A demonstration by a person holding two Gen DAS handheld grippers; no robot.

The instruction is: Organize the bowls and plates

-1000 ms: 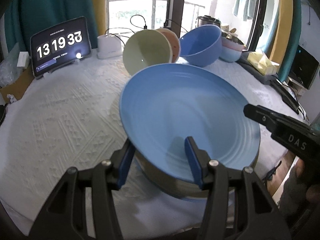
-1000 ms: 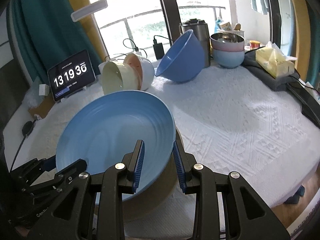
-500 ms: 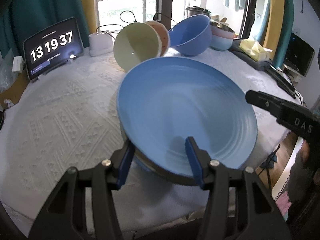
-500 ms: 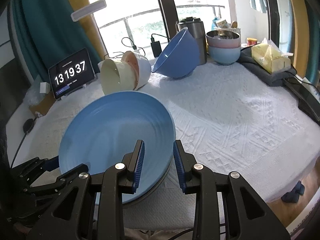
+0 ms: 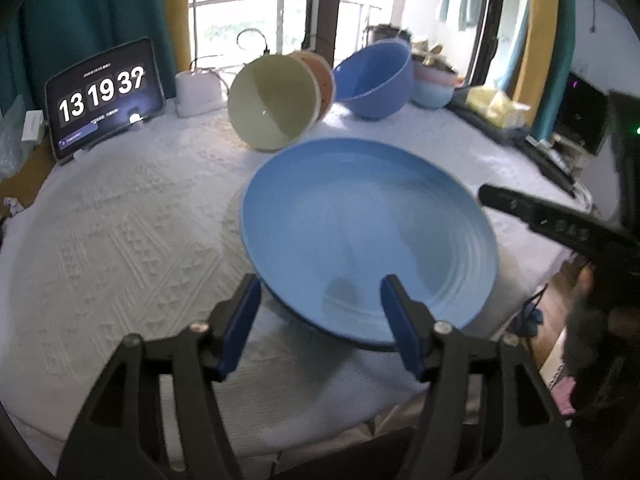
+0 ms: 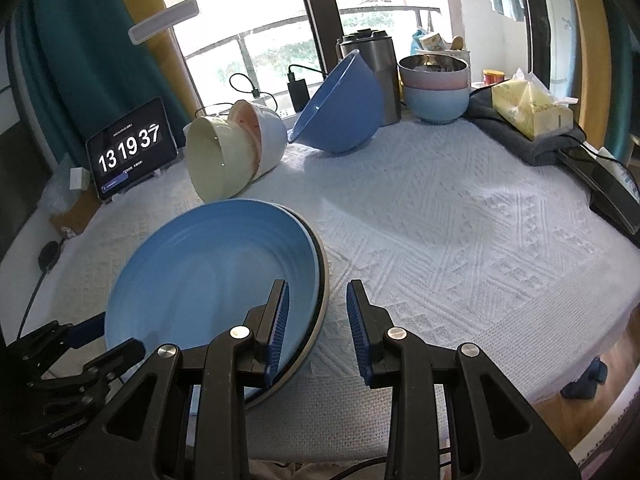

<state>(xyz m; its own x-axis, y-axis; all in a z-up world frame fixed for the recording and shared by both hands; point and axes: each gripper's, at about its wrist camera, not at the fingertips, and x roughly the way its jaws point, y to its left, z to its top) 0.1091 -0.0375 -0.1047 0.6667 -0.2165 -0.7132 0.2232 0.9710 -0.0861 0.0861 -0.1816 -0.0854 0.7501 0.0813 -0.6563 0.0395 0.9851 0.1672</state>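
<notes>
A large blue plate (image 5: pixel 360 220) (image 6: pixel 216 272) lies on top of a dark-rimmed plate (image 6: pixel 325 280) on the white tablecloth. My left gripper (image 5: pixel 320 312) straddles the plate's near rim. Its jaws are opening and the pads stand clear of the plate. My right gripper (image 6: pixel 318 304) straddles the plate's right rim with narrow jaws. One finger (image 6: pixel 278 320) is over the plate's inside, and cloth shows between the rim and the other finger. A cream bowl (image 5: pixel 272 100) (image 6: pixel 216 160) lies on its side, nested with a pink one. A big blue bowl (image 5: pixel 376 84) (image 6: pixel 340 104) leans behind it.
Two stacked bowls (image 6: pixel 434 84) stand at the back by a steel canister (image 6: pixel 380 72). A tablet clock (image 6: pixel 128 152) stands back left, with a tissue pack (image 6: pixel 528 108) on dark cloth back right. The table edge (image 6: pixel 600 344) curves close on the right.
The blue plate has come down from a raised tilt and now rests on the plate below it. The left jaws have widened off the rim. The right jaws look the same.
</notes>
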